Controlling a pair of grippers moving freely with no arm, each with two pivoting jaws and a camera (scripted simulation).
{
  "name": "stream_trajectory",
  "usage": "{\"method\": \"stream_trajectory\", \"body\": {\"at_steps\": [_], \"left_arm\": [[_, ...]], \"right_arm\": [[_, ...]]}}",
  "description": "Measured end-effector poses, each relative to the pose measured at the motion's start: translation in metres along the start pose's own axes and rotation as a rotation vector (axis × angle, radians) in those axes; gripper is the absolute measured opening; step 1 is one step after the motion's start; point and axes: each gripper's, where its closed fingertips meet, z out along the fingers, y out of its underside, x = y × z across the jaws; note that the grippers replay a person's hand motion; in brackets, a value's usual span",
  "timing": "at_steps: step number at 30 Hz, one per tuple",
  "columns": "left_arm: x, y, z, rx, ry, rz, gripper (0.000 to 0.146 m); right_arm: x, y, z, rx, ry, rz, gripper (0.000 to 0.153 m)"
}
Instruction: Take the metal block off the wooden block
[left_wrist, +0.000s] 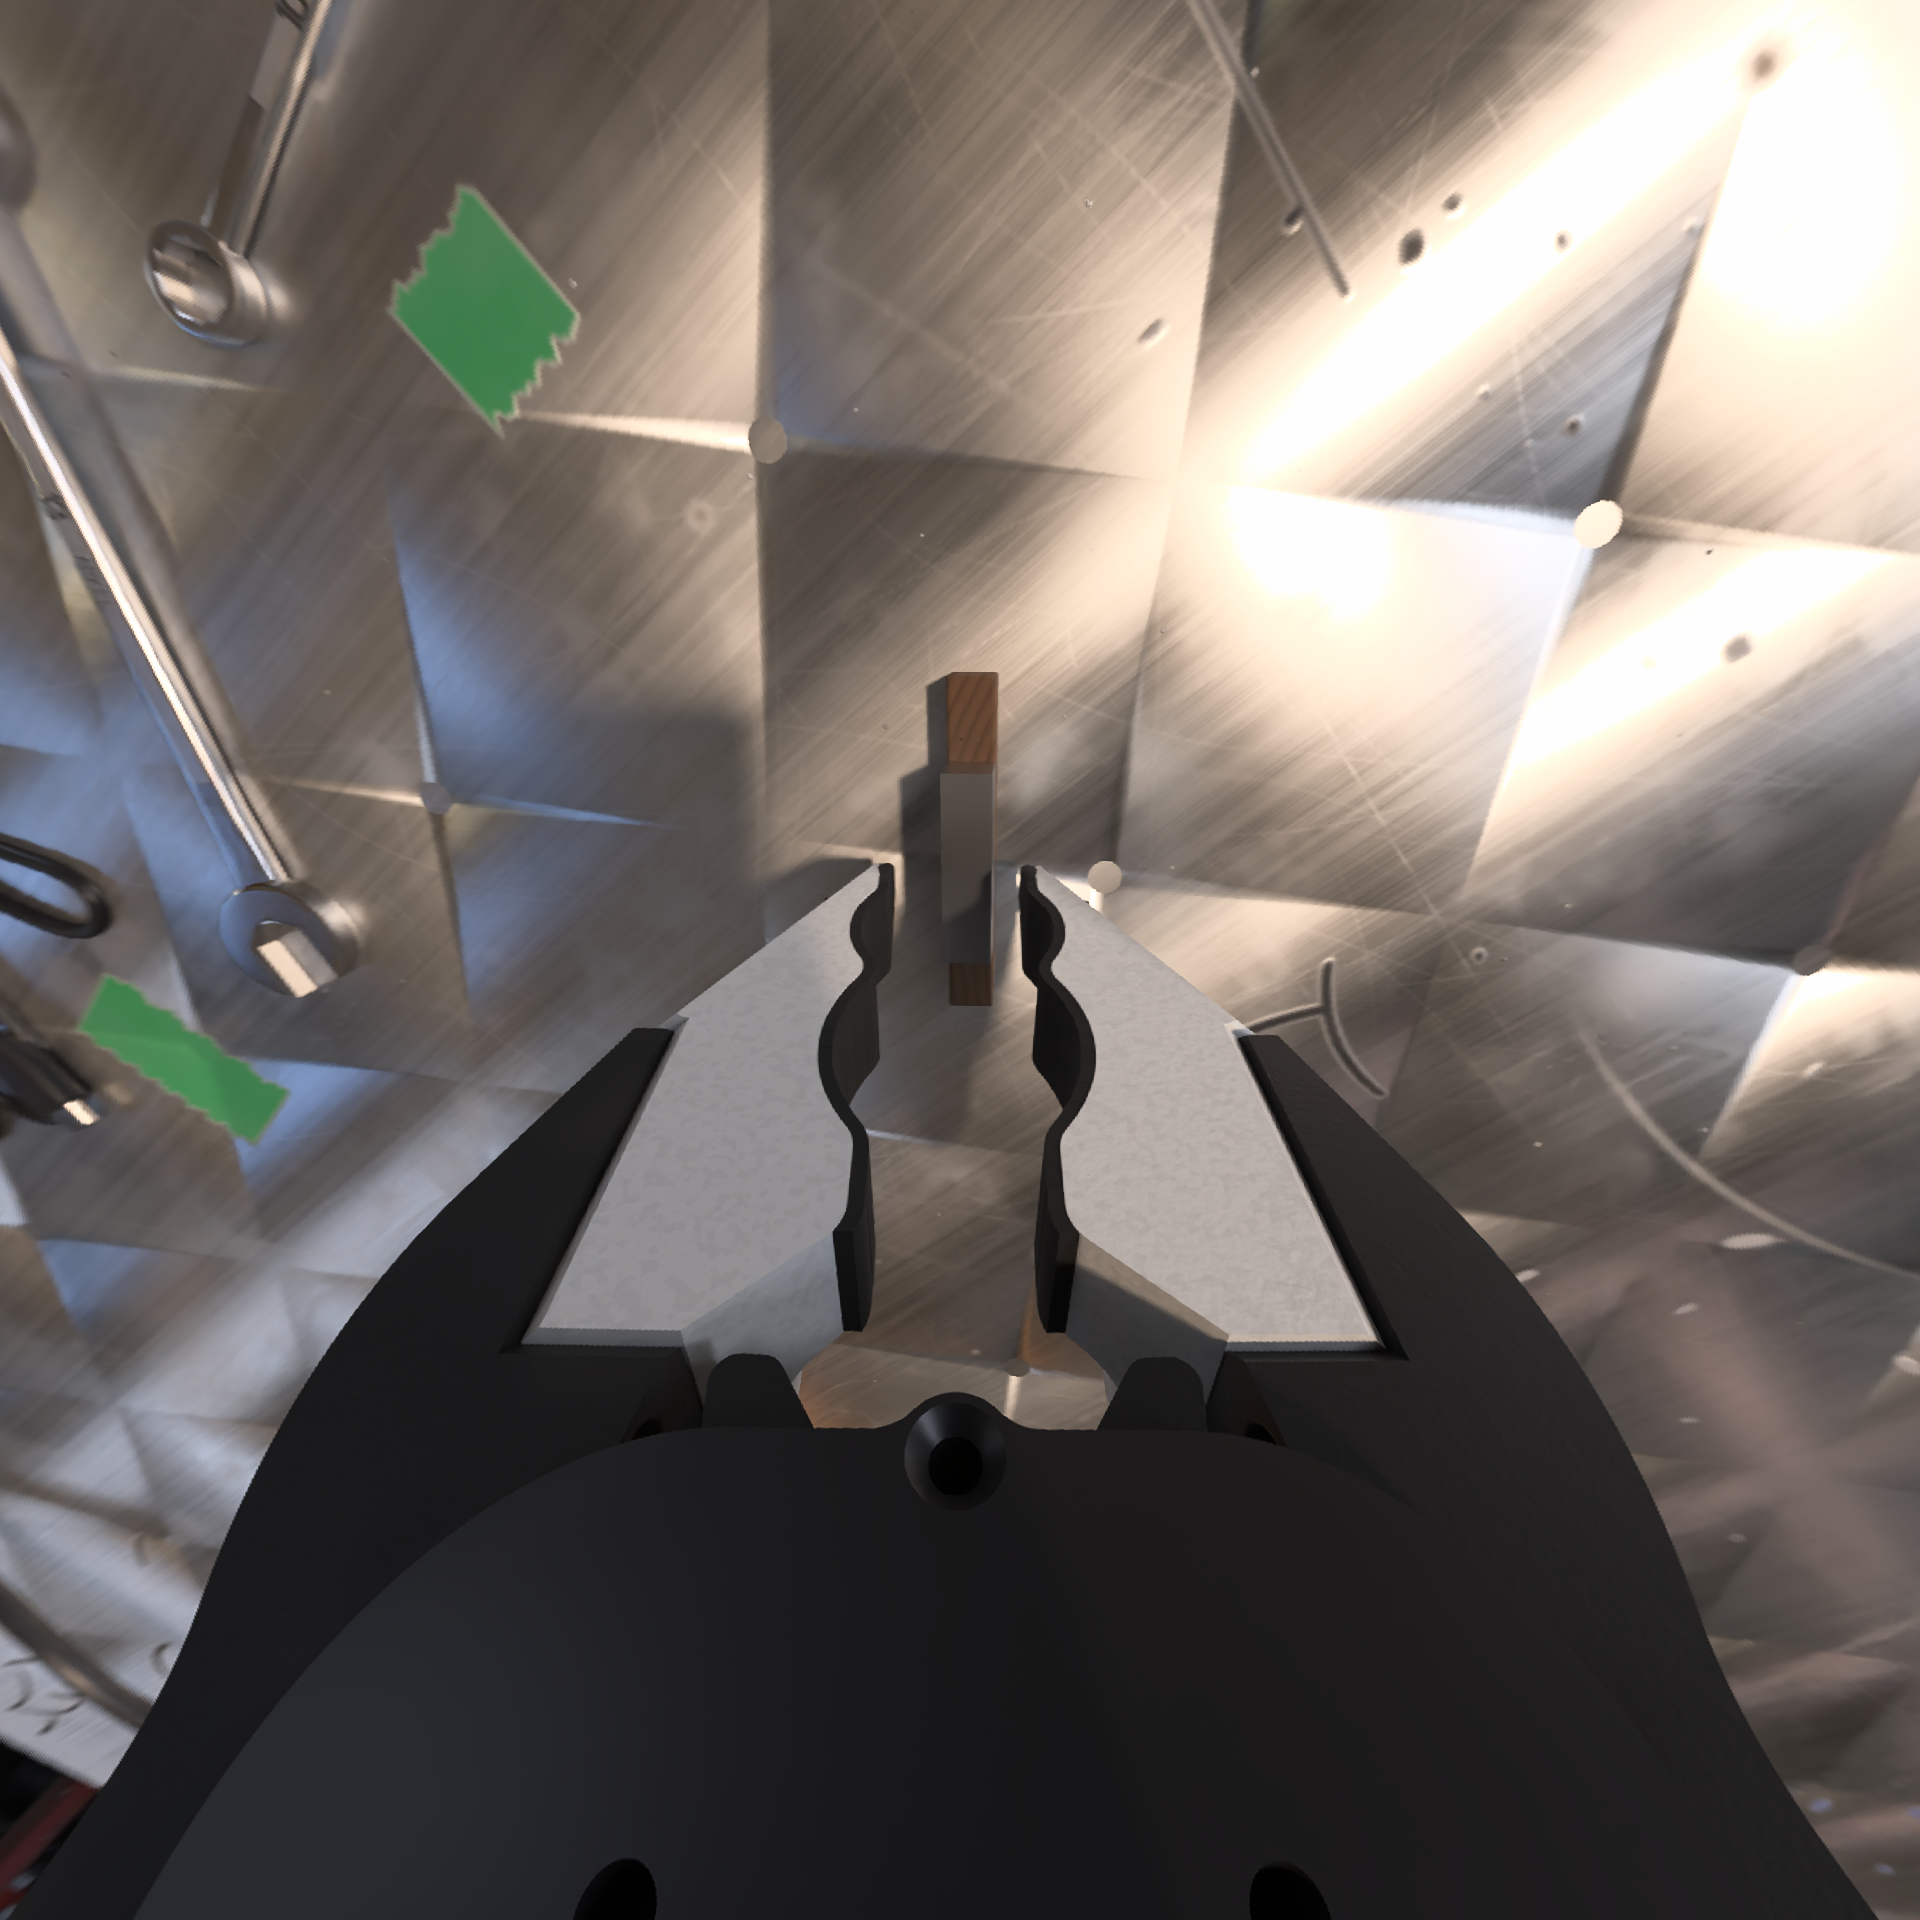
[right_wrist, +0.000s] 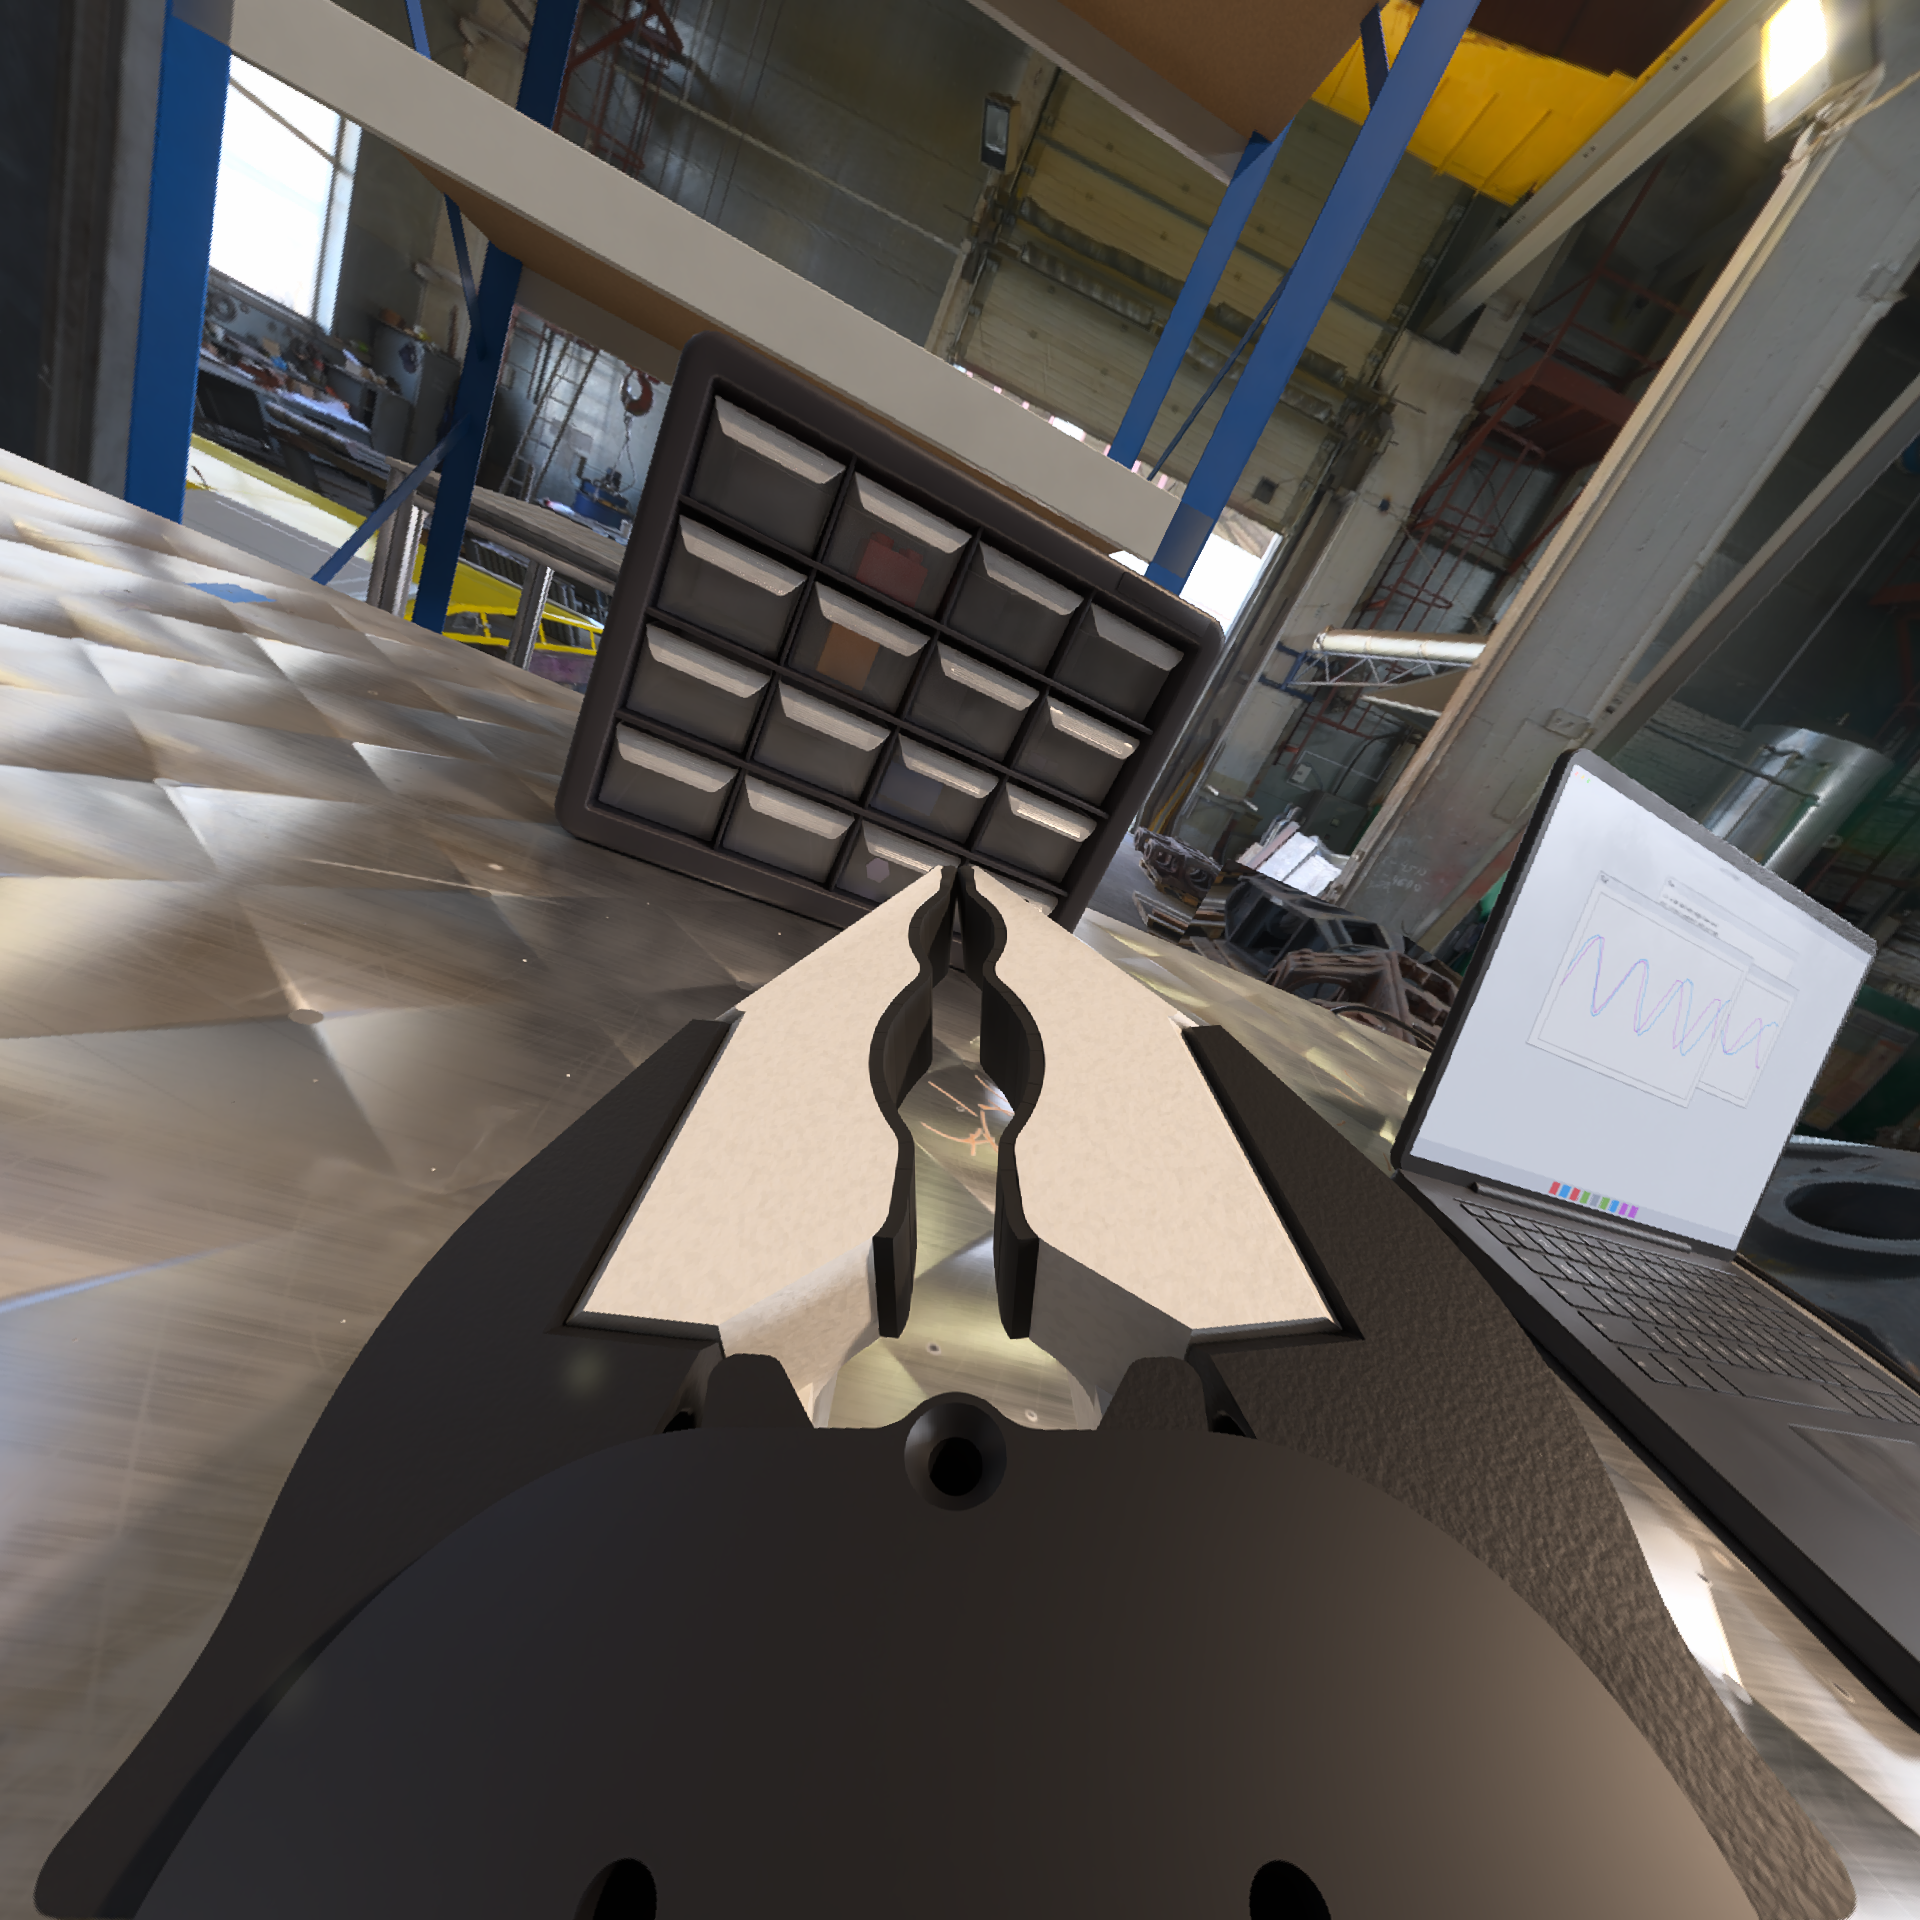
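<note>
In the left wrist view a narrow grey metal block lies on a longer thin wooden block, whose brown ends stick out at both ends. Both rest on the brushed steel table. My left gripper is open above them, its fingertips on either side of the metal block's near half, not touching it. My right gripper is shut and empty, held low over the table and pointing at a drawer cabinet; neither block shows in the right wrist view.
Wrenches and green tape patches lie to the left of the blocks. A dark small-parts drawer cabinet stands ahead of the right gripper, and an open laptop sits to its right.
</note>
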Motion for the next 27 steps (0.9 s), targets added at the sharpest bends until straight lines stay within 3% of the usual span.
{"method": "stream_trajectory", "body": {"at_steps": [4,9,14,18,20,23,27], "left_arm": [[0.002,0.001,0.001,0.019,0.032,-0.02,0.009],[0.0,0.003,-0.002,0.064,0.005,-0.004,0.009],[0.012,-0.002,-0.045,0.233,-0.059,0.005,0.009],[0.076,-0.014,-0.123,0.495,-0.046,0.09,0.009],[0.112,-0.008,-0.152,0.559,-0.129,0.181,0.009],[0.173,0.007,-0.17,0.585,-0.148,0.3,0.009],[0.272,0.025,-0.161,0.598,0.057,0.407,0.009]], "right_arm": [[-0.001,0.0,0.0,0.001,-0.004,-0.001,0.0],[-0.001,0.0,0.0,0.003,-0.005,0.003,0.0],[0.001,-0.001,-0.001,0.009,-0.001,0.023,0.0],[0.001,-0.002,-0.001,0.019,-0.007,0.039,0.0],[0.001,-0.003,-0.002,0.024,-0.011,0.05,0.0],[0.002,-0.004,-0.001,0.028,-0.012,0.061,0.0],[0.002,-0.004,-0.001,0.029,-0.01,0.064,0.0]]}}
